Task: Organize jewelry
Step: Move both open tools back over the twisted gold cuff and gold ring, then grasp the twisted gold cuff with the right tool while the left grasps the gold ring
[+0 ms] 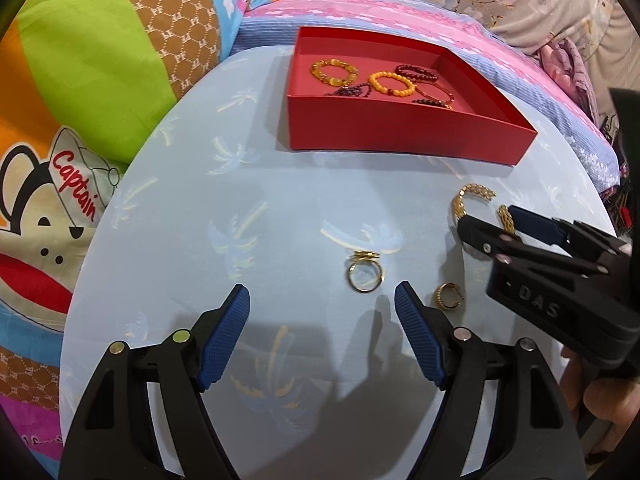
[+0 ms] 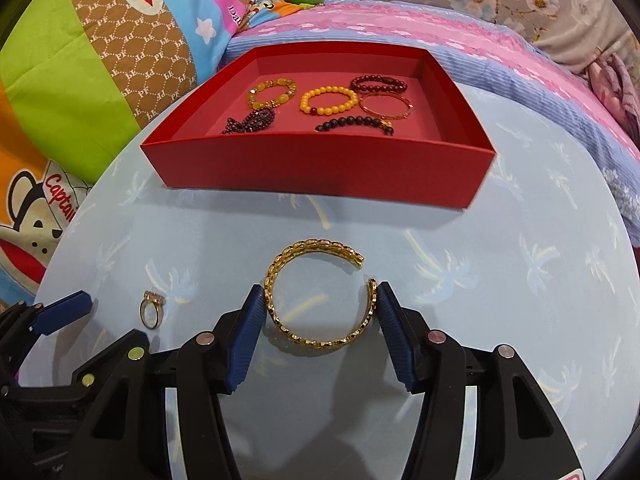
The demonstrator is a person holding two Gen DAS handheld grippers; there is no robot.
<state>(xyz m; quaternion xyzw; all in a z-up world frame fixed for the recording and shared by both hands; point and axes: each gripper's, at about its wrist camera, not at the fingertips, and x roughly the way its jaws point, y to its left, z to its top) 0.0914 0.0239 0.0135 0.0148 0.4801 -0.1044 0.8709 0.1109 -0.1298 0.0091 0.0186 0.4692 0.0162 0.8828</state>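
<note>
A shallow red cardboard box (image 2: 320,168) is set on a round table covered in pale blue cloth printed with palm trees (image 2: 500,320). Six pieces are counted inside the box: a yellow stone-bead bracelet (image 2: 273,92), an orange-yellow round-bead bracelet (image 2: 329,103), a dark red bead bracelet (image 2: 380,82), a thin rose-gold bangle (image 2: 386,107), a black bead bracelet (image 2: 354,123) and a dark purple beaded piece (image 2: 250,120).

Three gold pieces are counted on the cloth in front of the box. An open gold link cuff bracelet (image 2: 318,300) lies nearest the box's front wall, and it is flanked on both sides by the blue pads of the right gripper (image 2: 320,320), which appear to touch it. A gold ring with a decorated top (image 1: 365,272) lies further from the box, ahead of the left gripper (image 1: 322,332), whose jaws are held wide with nothing between them. A small ribbed gold hoop (image 1: 448,297) lies just beside that ring.

"DAS" is read on the right gripper, and "Captain" on the cartoon-monkey bedding (image 1: 60,200) left of the box.
</note>
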